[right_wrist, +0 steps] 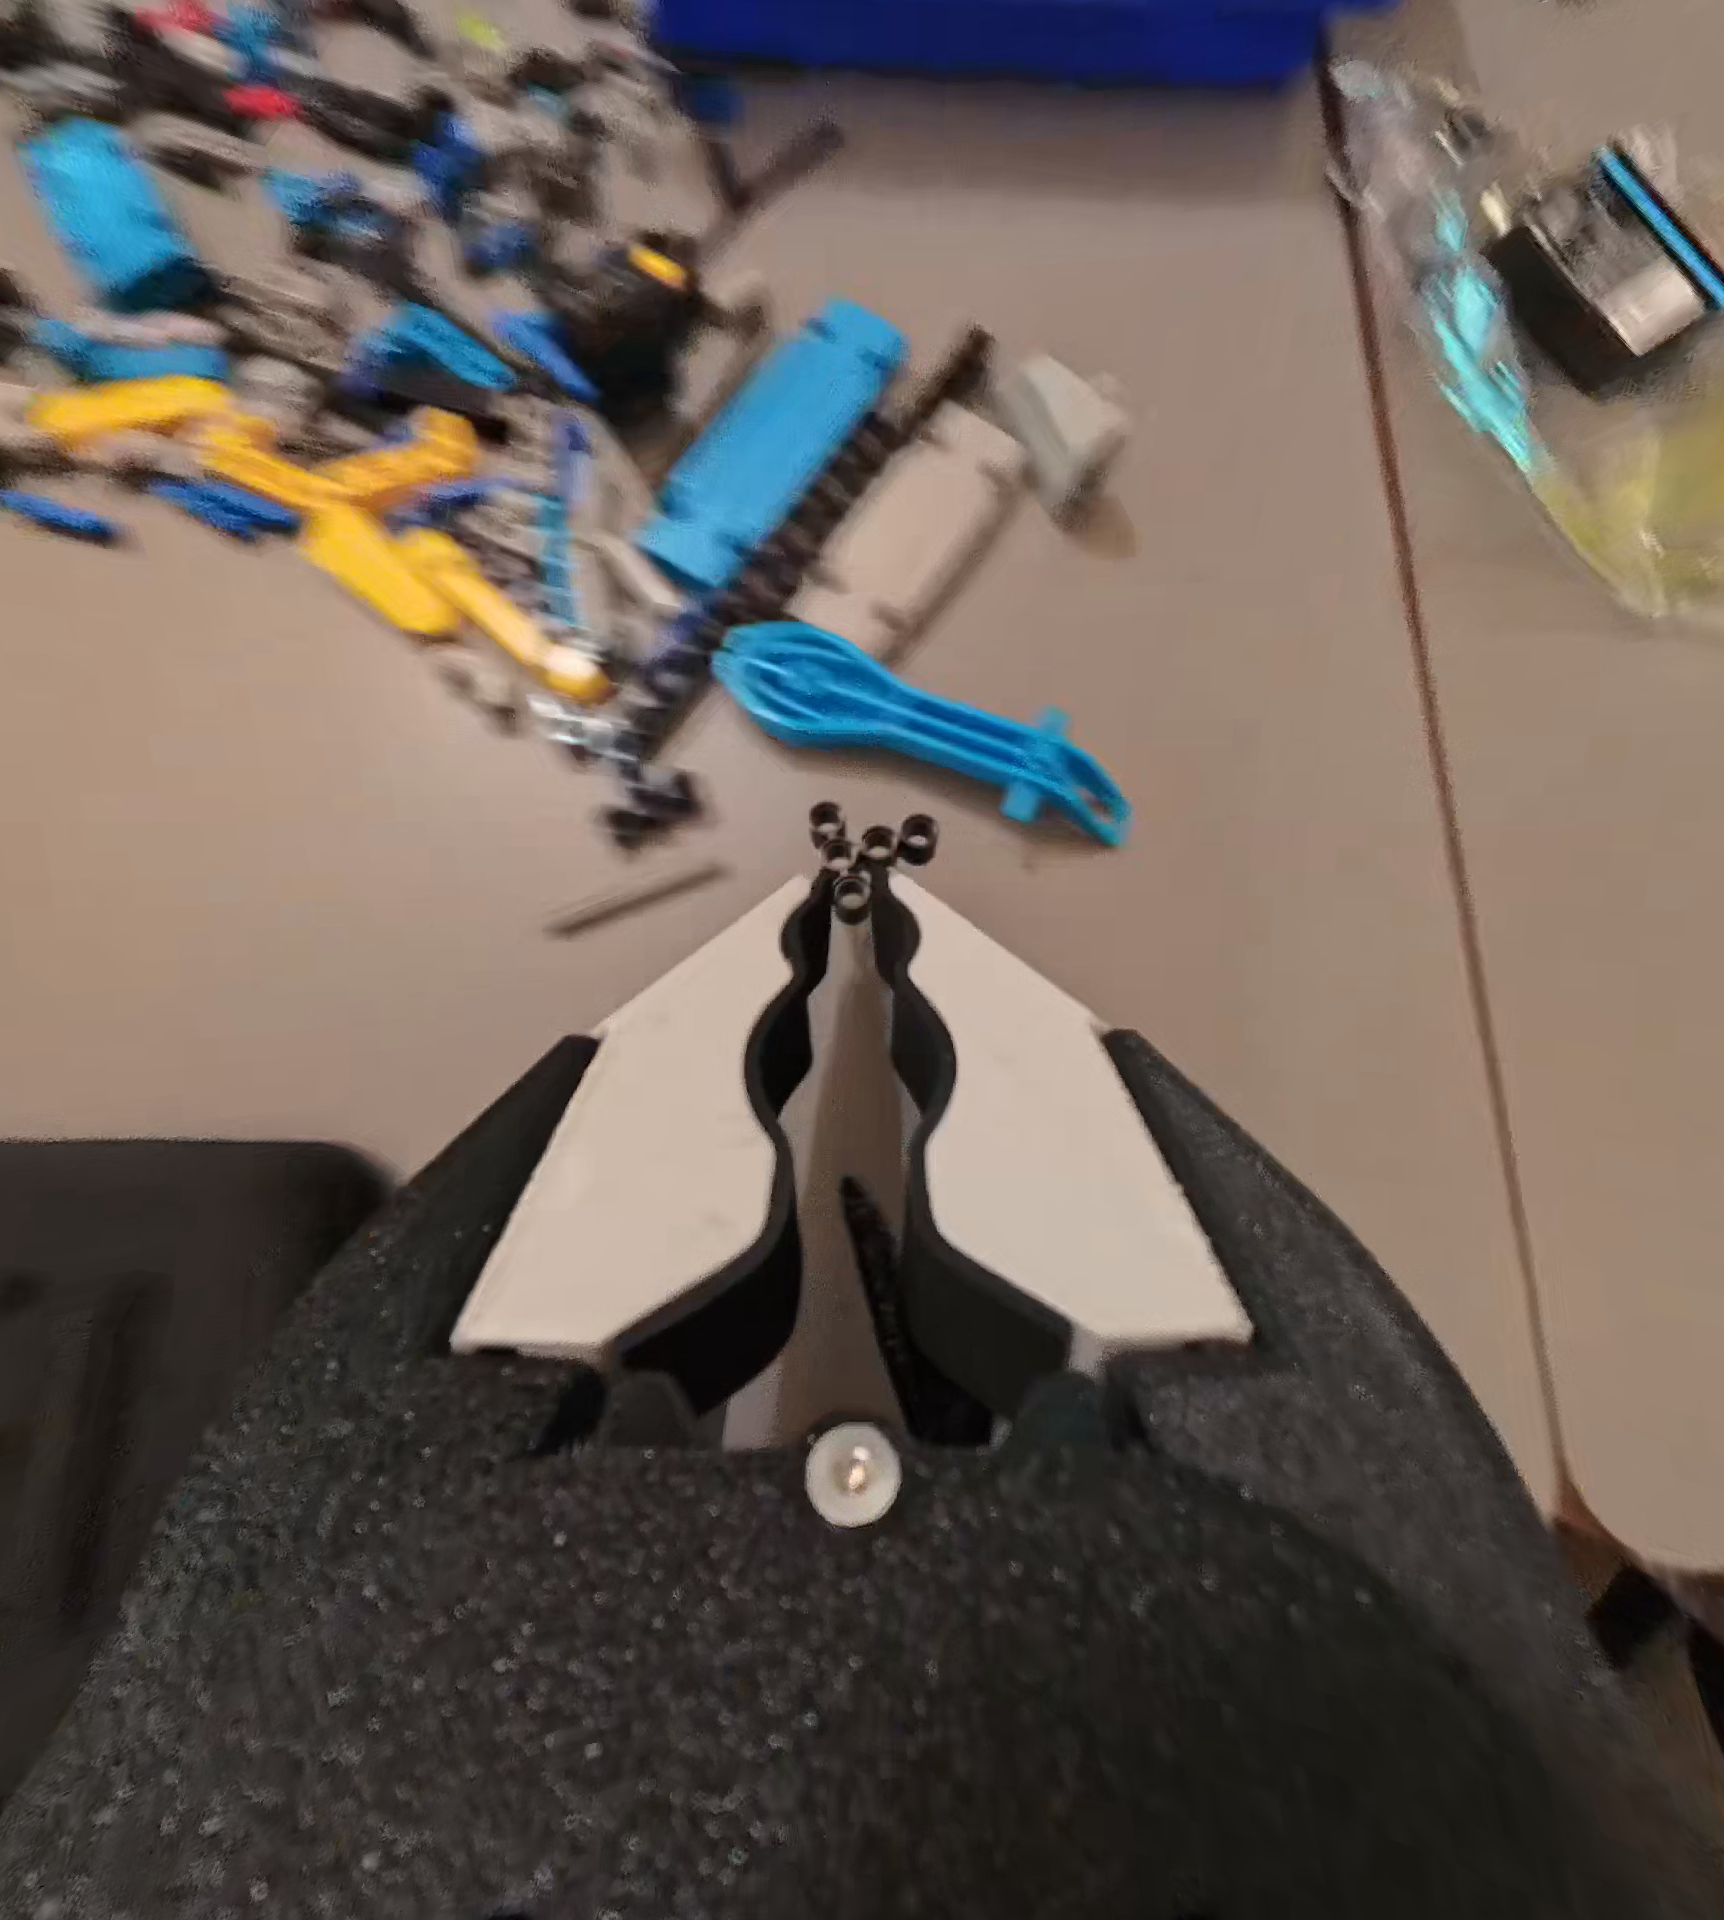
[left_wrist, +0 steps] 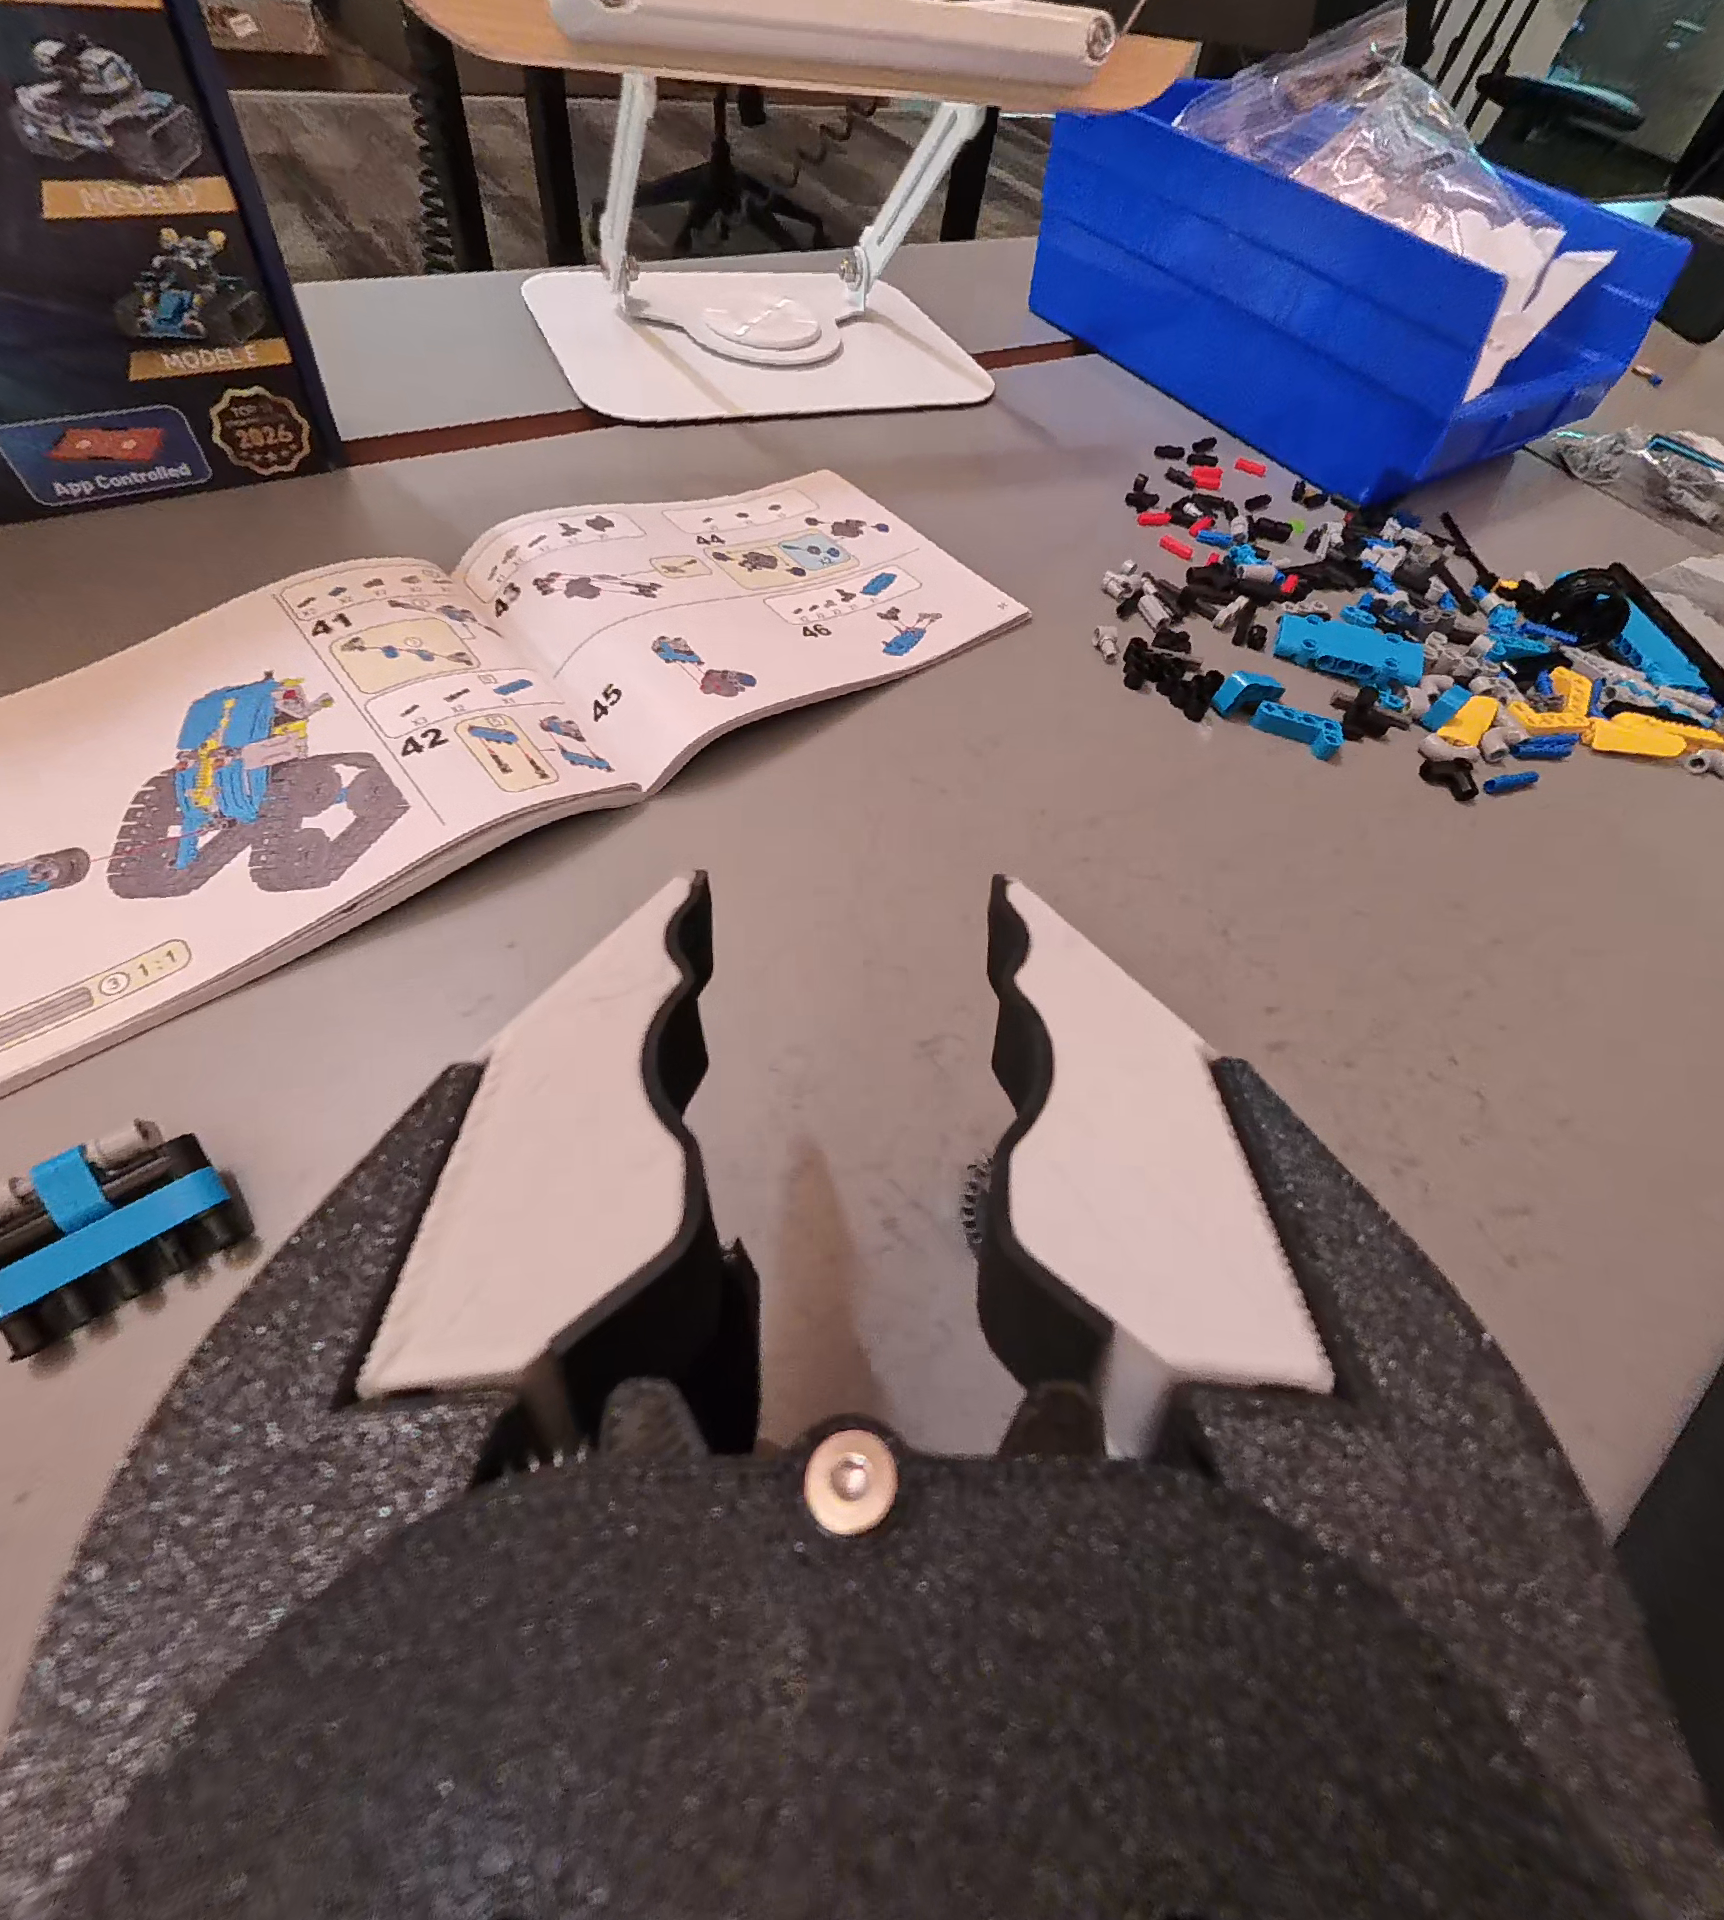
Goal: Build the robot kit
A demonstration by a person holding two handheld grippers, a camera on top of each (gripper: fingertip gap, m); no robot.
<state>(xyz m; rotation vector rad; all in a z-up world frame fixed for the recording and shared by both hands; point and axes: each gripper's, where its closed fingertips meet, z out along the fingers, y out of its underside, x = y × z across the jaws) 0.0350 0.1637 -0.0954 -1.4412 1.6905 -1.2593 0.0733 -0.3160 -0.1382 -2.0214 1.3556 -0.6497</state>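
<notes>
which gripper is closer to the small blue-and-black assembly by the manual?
Left. The left gripper hangs open over bare table with the blue-and-black assembly just to its left. The right gripper is off by the loose parts pile, shut on a small black piece.

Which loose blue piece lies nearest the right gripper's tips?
The light-blue pronged tool, lying alone just beyond the right gripper; the other blue pieces sit farther back in the pile.

Both wrist views look forward and down over the grey table (left_wrist: 1253, 1039); both show the parts pile (left_wrist: 1460, 665)
</notes>
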